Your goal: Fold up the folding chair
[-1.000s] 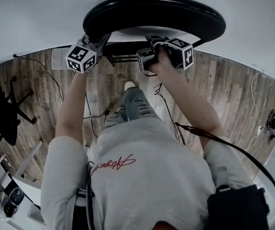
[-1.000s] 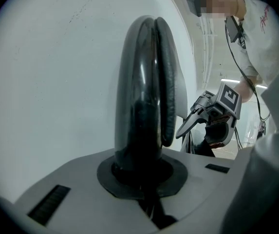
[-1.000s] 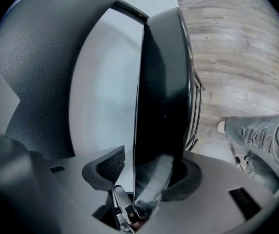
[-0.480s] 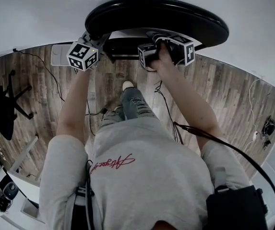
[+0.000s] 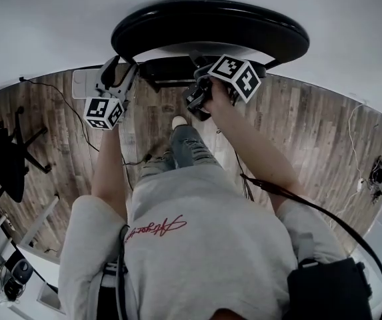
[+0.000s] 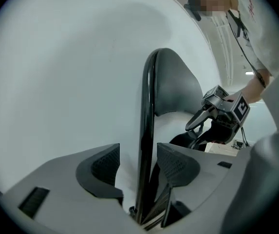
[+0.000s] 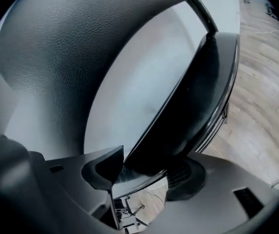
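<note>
The folding chair shows in the head view as a black oval frame against the white wall, with its dark seat below. My left gripper is at the frame's left side. In the left gripper view its jaws are opening and straddle the black frame tube, with a gap on each side. My right gripper is at the seat's front. In the right gripper view its jaws are opening, and the seat's edge still touches both pads. The padded backrest curves above.
A black office chair stands at the left on the wooden floor. Cables trail across the boards. A white flat thing lies by the wall. The person's leg and shoe are just behind the seat.
My left gripper has slid left and down along the frame, and its jaws have come apart. My right gripper has rolled, so its marker cube now faces up.
</note>
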A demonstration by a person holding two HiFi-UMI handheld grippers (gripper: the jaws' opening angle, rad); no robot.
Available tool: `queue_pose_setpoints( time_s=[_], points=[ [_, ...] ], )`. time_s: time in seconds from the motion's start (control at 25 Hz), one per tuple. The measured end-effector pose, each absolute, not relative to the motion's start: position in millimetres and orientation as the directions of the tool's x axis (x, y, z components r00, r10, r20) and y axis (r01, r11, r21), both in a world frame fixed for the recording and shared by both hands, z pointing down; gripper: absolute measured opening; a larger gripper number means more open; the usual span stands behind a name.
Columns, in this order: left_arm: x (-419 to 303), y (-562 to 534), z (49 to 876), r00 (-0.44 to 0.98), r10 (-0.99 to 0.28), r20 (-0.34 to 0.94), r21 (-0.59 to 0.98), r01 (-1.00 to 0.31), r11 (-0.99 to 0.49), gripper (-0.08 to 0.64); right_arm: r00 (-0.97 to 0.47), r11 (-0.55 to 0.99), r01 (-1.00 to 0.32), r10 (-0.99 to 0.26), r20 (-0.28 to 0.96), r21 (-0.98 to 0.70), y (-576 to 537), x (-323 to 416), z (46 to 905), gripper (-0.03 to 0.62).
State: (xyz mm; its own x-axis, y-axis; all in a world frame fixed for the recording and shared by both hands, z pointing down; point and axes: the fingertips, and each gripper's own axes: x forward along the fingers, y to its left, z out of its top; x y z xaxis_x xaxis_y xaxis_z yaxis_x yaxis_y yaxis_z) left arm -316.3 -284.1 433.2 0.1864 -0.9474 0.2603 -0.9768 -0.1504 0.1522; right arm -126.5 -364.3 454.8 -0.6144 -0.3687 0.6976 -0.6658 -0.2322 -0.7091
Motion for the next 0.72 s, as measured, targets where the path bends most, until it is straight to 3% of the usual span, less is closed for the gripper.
queue_pose_setpoints(
  time_s=[0.2,0.36,0.4,0.44,0.56,0.72],
  points=[
    [-298,-247,419,0.08,-0.976,0.205,0.237,-0.971,-0.03,0.238,-0.612,0.022,-0.747,-0.414,0.674,-0.665,-339,-122,435,0.232],
    [-242,-247,393,0.16,-0.977,0.144,0.294,-0.949,-0.112,0.221,-0.629,0.359,-0.774,-0.536,0.564,-0.522,-313,-114,402,0.22],
    [-226,-249,384,0.203,-0.972,0.123,0.311,-0.937,-0.156,0.199,-0.649,0.442,-0.759,-0.574,0.5,-0.478,-309,-115,384,0.156],
    [-211,-251,374,0.243,-0.965,0.096,0.326,-0.924,-0.2,0.165,-0.669,0.519,-0.743,-0.607,0.429,-0.424,-307,-118,362,0.029],
    [-184,-256,336,0.301,-0.953,0.022,0.316,-0.907,-0.279,0.102,-0.722,0.673,-0.692,-0.645,0.249,-0.261,-299,-126,304,0.029],
    [-162,-252,277,0.334,-0.942,-0.039,0.21,-0.919,-0.334,0.036,-0.761,0.752,-0.648,-0.633,0.139,-0.123,-280,-123,252,0.025]
  ],
)
